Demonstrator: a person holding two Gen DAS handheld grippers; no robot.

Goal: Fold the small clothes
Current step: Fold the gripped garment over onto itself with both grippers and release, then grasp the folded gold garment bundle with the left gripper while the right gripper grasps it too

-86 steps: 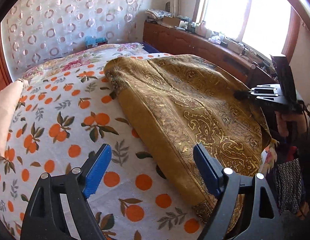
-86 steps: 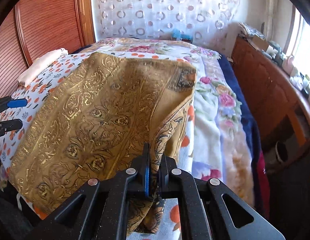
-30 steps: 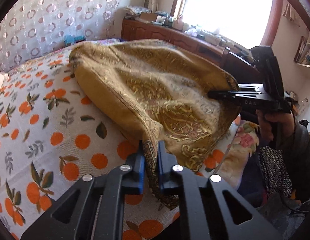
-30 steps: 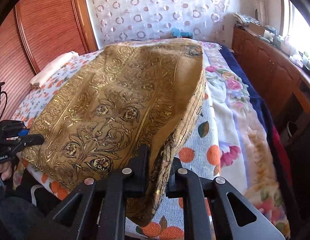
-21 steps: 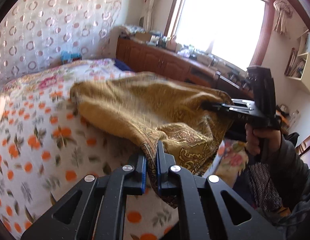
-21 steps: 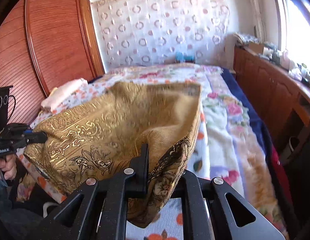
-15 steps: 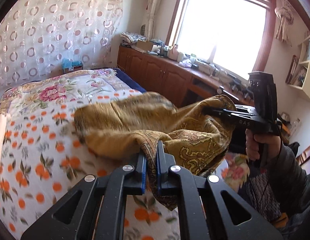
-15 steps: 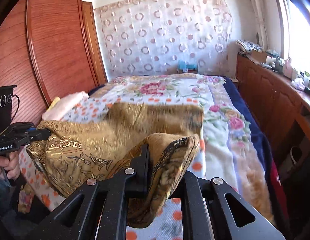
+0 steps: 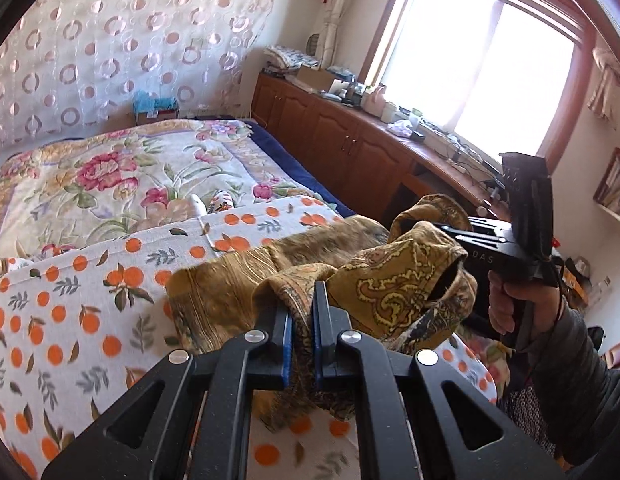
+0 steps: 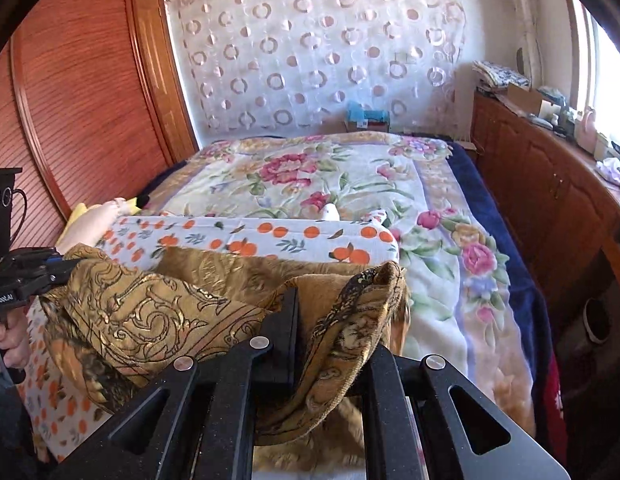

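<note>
A golden-brown cloth with a gold paisley pattern hangs bunched between both grippers above the near edge of the bed. My left gripper is shut on one corner of it. My right gripper is shut on the other corner, and cloth drapes over its right finger. In the left wrist view the right gripper sits at the right, held by a hand. In the right wrist view the left gripper sits at the far left. The cloth's far part rests on the bed.
The bed has a white sheet with orange fruit print over a floral blanket. A folded pale cloth lies at the bed's left side. Wooden cabinets line the window wall; a wooden wardrobe stands at the left.
My left gripper closed on the cloth's near corner. Both grippers then lifted and pulled back toward the bed's near edge, dragging the spread cloth off the bed's middle into a bunch.
</note>
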